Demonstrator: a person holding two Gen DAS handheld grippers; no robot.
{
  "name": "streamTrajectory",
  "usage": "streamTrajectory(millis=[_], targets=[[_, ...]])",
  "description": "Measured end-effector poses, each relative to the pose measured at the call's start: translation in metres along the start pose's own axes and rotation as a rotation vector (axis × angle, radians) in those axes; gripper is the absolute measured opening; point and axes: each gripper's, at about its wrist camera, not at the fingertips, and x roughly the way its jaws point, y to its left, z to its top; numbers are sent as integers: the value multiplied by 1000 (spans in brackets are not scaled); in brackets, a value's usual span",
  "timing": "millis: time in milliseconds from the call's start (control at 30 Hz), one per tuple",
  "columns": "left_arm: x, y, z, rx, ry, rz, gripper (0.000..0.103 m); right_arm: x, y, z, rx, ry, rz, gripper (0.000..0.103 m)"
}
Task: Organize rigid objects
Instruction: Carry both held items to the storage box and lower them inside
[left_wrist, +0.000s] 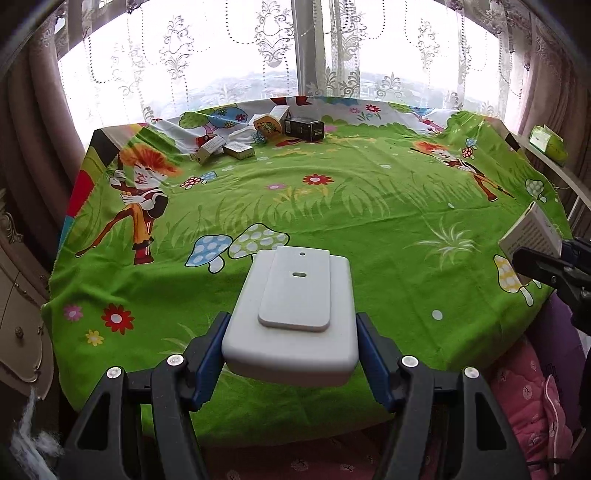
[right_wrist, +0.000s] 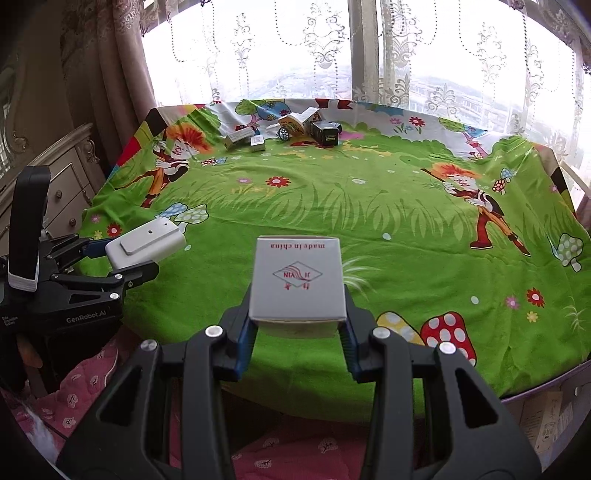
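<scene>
My left gripper (left_wrist: 291, 347) is shut on a white plastic case (left_wrist: 295, 314) with a raised flat plate on top, held above the near edge of the table; it also shows in the right wrist view (right_wrist: 144, 245). My right gripper (right_wrist: 297, 332) is shut on a grey cardboard box (right_wrist: 297, 280) with red print, held above the near table edge; the box also shows at the right of the left wrist view (left_wrist: 532, 230). A pile of small boxes (left_wrist: 258, 134) lies at the far left of the table, also in the right wrist view (right_wrist: 284, 131).
The table is covered with a green cartoon cloth (left_wrist: 351, 206). A black box (left_wrist: 304, 129) stands in the far pile. A cream dresser (right_wrist: 62, 177) stands left of the table. A pink quilt (right_wrist: 295, 443) lies below the near edge. Lace curtains hang behind.
</scene>
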Motion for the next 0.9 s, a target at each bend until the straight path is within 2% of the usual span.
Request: streamTrajectory(millis=[633,900], targets=[[-36,-64,10,146,-61,-62,66,-59,-52,-29,83,-59,-79,44],[-49,-101,14,230,-81,-136,66,-79,-76,-41,103,-61,-150,44]])
